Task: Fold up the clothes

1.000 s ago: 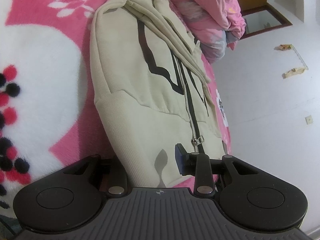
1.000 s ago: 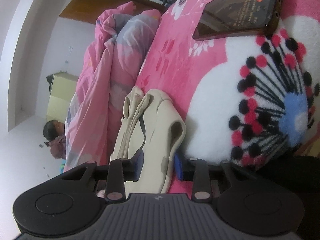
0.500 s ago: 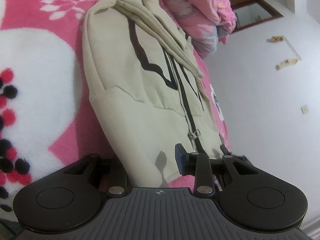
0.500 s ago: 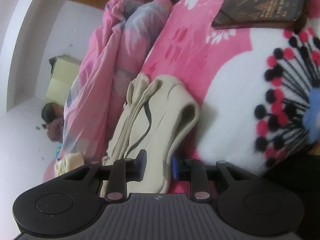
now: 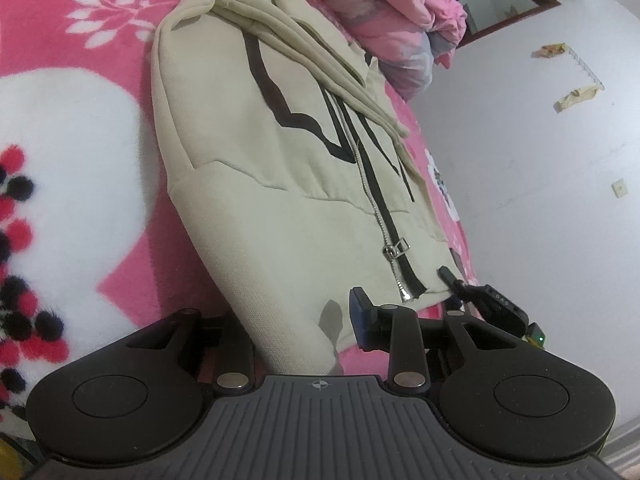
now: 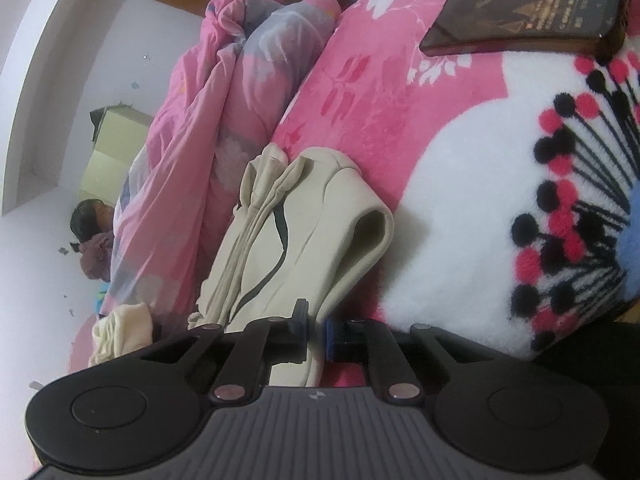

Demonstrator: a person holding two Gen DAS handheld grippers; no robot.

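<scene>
1. Right gripper (image 6: 316,334): jaws pinched nearly together on the hem edge of the cream hoodie (image 6: 320,240), cloth squeezed between the pads. That's a real grip, as far as I can see.

2. Left gripper (image 5: 304,320): jaws wide apart with the ribbed hem corner sitting between them. One finger is hidden behind the cloth, so honestly I can't tell if it's clamping or just straddling the hem.

3. The hoodie (image 5: 280,152) lies on the pink blanket (image 5: 80,0), running from the grippers up toward 12 o'clock. It's zipped, the zip (image 5: 372,200) going up the middle, and a sleeve is laid across the chest toward 1 o'clock. In the right view the side at 2 o'clock is rolled over into a loop.

4. Progress guess: sleeves and sides look tucked in, so it's already a narrow strip. What's left looks like the lengthwise fold, hem up toward the hood, then flattening.

5. Other stuff: a crumpled quilt (image 6: 208,120) at 11 o'clock, a dark box (image 6: 520,12) on the blanket at 1 o'clock, and a small cream bundle (image 6: 120,332) at 9 o'clock, possibly another garment.
</scene>
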